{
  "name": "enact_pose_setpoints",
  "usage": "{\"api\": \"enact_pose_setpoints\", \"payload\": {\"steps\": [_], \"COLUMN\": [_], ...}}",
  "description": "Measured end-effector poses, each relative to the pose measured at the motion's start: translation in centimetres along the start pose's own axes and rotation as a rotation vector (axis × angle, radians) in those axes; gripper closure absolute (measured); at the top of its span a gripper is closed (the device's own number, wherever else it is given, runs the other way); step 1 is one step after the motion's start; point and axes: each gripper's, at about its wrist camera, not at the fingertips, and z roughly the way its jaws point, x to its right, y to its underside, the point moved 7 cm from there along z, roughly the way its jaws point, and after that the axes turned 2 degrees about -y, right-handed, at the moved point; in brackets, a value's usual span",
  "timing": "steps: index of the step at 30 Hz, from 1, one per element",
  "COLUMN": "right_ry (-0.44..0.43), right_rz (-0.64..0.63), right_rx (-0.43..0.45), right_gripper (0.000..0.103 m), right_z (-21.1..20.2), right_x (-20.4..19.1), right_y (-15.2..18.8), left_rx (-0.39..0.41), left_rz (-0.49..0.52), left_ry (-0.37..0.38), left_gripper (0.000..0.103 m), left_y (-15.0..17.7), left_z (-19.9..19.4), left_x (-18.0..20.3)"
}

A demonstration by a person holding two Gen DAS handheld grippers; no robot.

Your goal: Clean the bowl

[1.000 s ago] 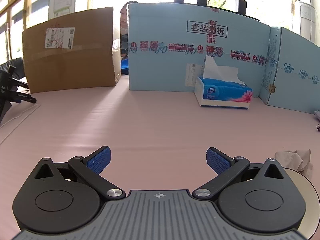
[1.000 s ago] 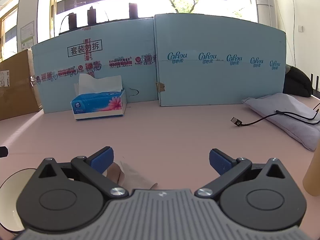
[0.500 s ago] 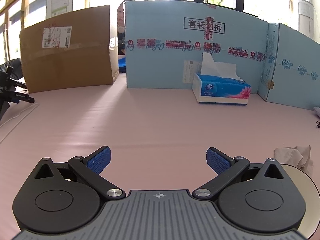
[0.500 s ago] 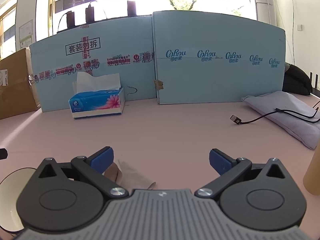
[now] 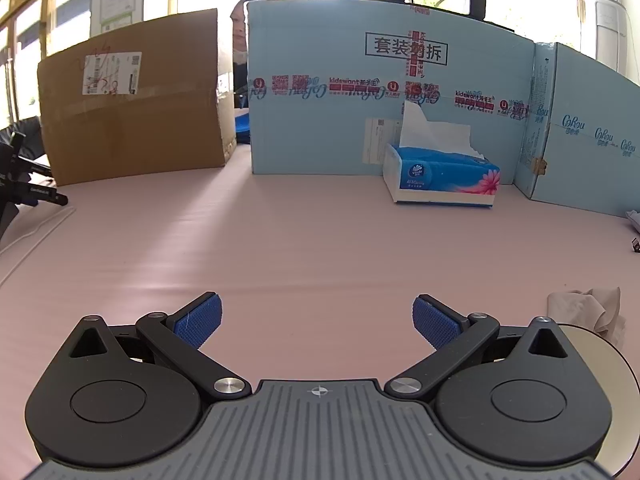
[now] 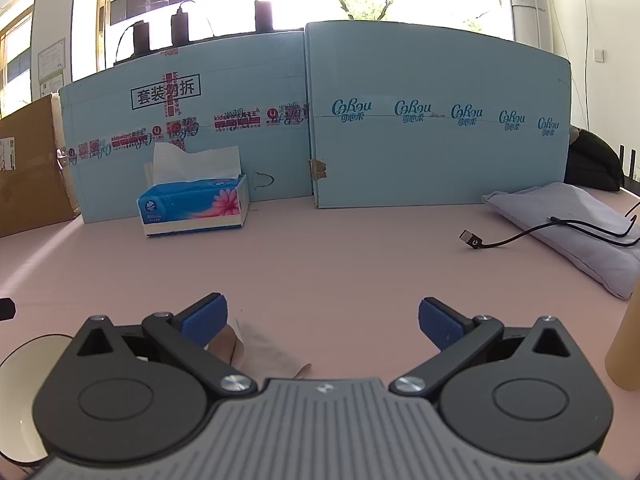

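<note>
Two tools (image 5: 317, 322) (image 6: 323, 323) agape | boards (image 6: 436, 120): "CoRou", "kidswant" (repeated) | bowl (image 6: 18, 396)

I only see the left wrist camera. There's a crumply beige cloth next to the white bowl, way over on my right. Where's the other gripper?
Observer: The right gripper is just behind the crumpled beige cloth. Its jaws are open and empty, and its left finger hides part of the cloth.
Operator: What's further right, where I can't see?
Observer: A pale lilac cushion lies on the pink table, with a black USB cable trailing off it.
Operator: Anything else?
Observer: A tan cylinder stands at the right edge of that view, and I can't tell what it is.
</note>
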Motion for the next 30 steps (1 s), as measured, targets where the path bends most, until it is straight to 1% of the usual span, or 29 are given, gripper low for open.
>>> {"api": "enact_pose_setpoints", "payload": {"steps": [30], "right_ry": [0.007], "right_rz": [-0.004], "right_rx": [-0.001], "right_gripper": [0.0], "right_z": [0.04], "right_x": [0.03], "right_y": [0.08], "left_rx": [-0.005], "left_rz": [0.02], "left_ry": [0.001], "left_gripper": [0.0], "left_y": [-0.15], "left_z": [0.01], "left_x": [0.44]}}
